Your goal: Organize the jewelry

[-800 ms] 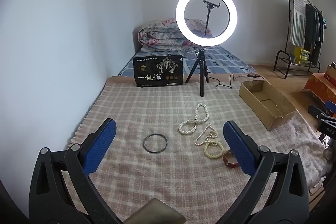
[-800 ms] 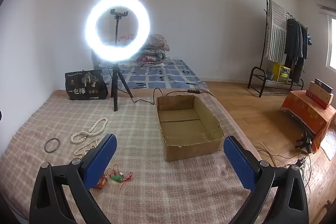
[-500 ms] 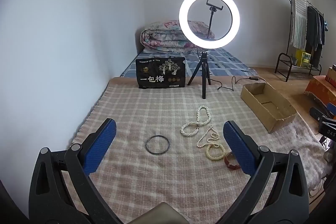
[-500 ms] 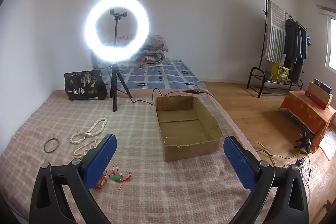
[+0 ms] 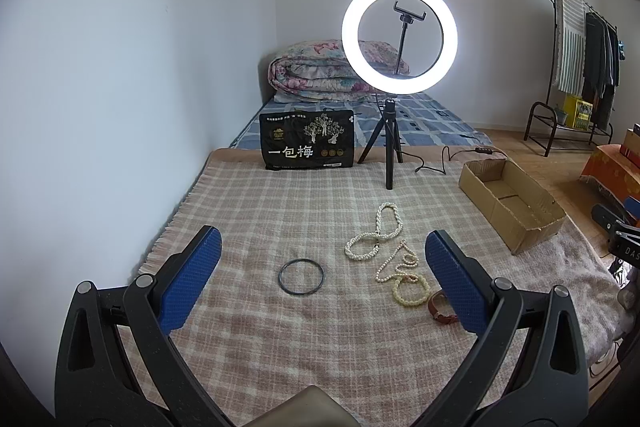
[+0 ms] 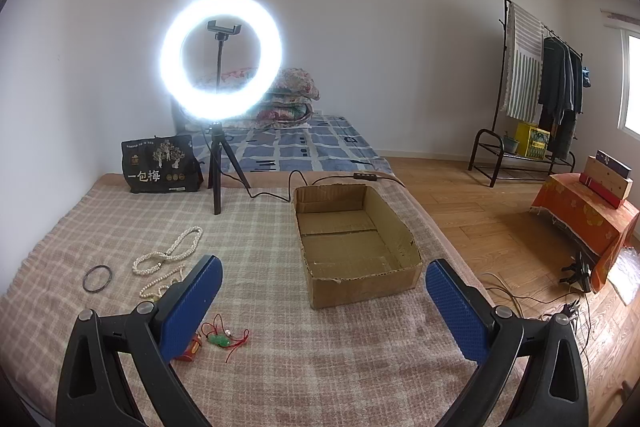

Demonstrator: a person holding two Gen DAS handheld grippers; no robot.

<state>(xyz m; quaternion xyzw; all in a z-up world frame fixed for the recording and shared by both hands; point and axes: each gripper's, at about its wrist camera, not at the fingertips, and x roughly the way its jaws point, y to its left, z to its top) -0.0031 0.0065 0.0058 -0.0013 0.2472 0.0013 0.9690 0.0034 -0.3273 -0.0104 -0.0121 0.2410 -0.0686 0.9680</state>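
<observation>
- Both views shifted slightly since the earlier frames: in the left wrist view the jewelry sits a bit further right and lower; in the right wrist view the cardboard box sits a touch left and lower. Nothing on the blanket has been displaced.
- Left hand-held gripper (image 5: 322, 251): jaws spread fully, nothing between the blue pads, hovering above the checked blanket (image 5: 248, 211).
- Right hand-held gripper (image 6: 322, 277): same, released, nothing grasped, near end of the cardboard box (image 6: 356, 247) between its pads in view.
- Jewelry all loose on the blanket, left of the box:
- black bangle (image 5: 301, 275), alone, furthest left
- thick pearl necklace (image 5: 374, 237), twisted in a figure-eight
- thin pearl strand (image 5: 394, 263), just beside it, running into a cream bead bracelet (image 5: 410, 293)
- brown bracelet (image 5: 440, 309), partly hidden behind the left gripper's right pad
- red cord with green beads (image 6: 220, 337), nearest the right gripper's left pad
- Box is open-topped, no jewelry in it.
- Ring light (image 6: 221, 57) on a tripod, lit, at the far end of the blanket; black printed bag (image 5: 307, 141) beside it.
</observation>
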